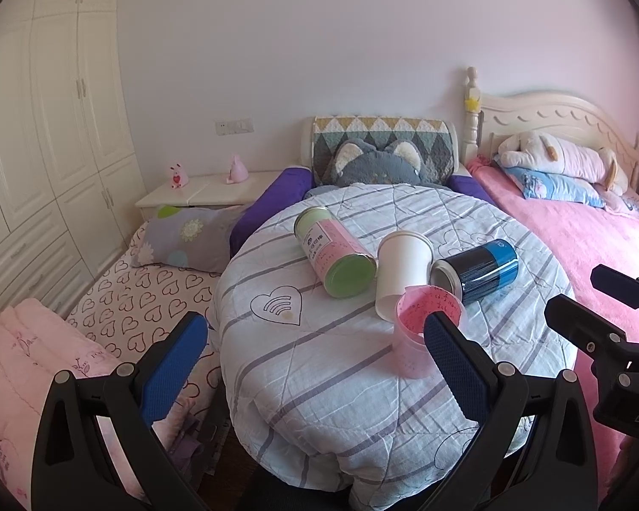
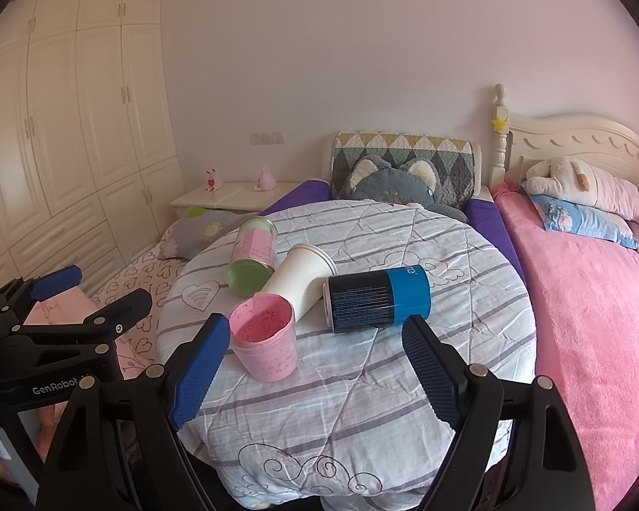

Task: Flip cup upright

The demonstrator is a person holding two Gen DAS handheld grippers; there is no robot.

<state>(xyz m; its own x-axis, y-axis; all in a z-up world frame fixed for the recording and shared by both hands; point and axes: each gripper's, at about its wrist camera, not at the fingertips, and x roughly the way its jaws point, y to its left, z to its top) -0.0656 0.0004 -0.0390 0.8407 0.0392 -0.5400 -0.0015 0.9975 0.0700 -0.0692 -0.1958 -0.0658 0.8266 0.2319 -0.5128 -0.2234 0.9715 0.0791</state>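
Observation:
A pink measuring cup [image 1: 413, 332] [image 2: 265, 343] stands upright, mouth up, on the round cloth-covered table [image 1: 328, 383] [image 2: 362, 404]. Behind it a white paper cup [image 1: 400, 274] [image 2: 300, 279] lies on its side. A pink-and-green can [image 1: 334, 257] [image 2: 253, 257] and a blue-and-black can [image 1: 475, 270] [image 2: 379, 298] also lie on their sides. My left gripper [image 1: 315, 340] is open and empty, its right finger just in front of the pink cup. My right gripper [image 2: 315, 353] is open and empty, the pink cup just beyond its left finger.
A pink bed [image 2: 596, 298] with a plush toy [image 2: 588, 189] lies to the right. A heart-print mattress [image 1: 149, 289] and nightstand [image 1: 208, 191] are to the left, a grey cat cushion [image 1: 375, 162] behind the table. The other gripper shows at each view's edge.

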